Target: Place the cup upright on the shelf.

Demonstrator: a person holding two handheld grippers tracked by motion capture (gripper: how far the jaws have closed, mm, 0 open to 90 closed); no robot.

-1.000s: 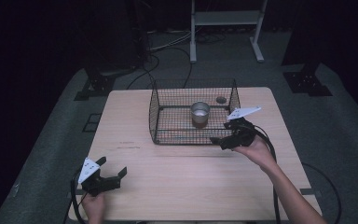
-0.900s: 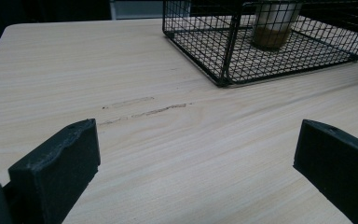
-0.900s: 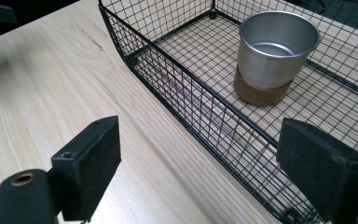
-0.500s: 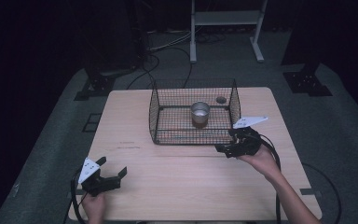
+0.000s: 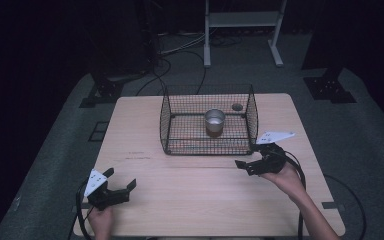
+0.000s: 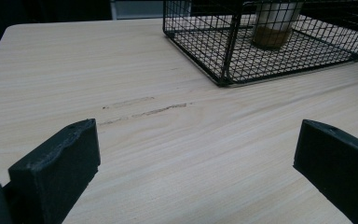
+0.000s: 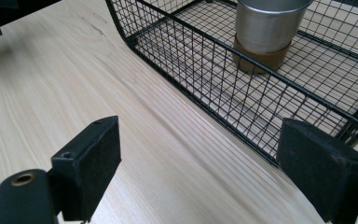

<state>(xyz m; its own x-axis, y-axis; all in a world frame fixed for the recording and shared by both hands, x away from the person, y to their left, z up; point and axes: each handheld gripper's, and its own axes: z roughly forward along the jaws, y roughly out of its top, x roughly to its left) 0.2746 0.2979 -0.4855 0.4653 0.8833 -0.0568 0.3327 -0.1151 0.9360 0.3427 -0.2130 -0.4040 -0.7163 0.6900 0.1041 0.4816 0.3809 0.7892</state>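
High view puts the metal cup (image 5: 214, 121) upright inside the black wire basket (image 5: 180, 134), toward the back middle of the basket floor, on the wooden table (image 5: 200, 190). In the right gripper view we see its brown base band sitting flat on the mesh, touching nothing else.

We read the step in hand as backing off with the cup placed. The right gripper (image 5: 250, 167) sits just outside the basket's near right corner, jaws apart with only bare tabletop between them. To do it well, we keep the jaws spread and draw away level from the wire wall, so neither pad nor trailing cable hooks the mesh and jolts the cup.

The left gripper (image 5: 120, 187) rests at the table's near left corner, well apart from the basket, jaws wide and empty; in the left gripper view we see only wood grain and a faint scuff mark between them.

A small dark round object (image 5: 237, 106) lies behind the basket; we cannot tell what it is. Nearest obstacle for us is the basket's right wall.
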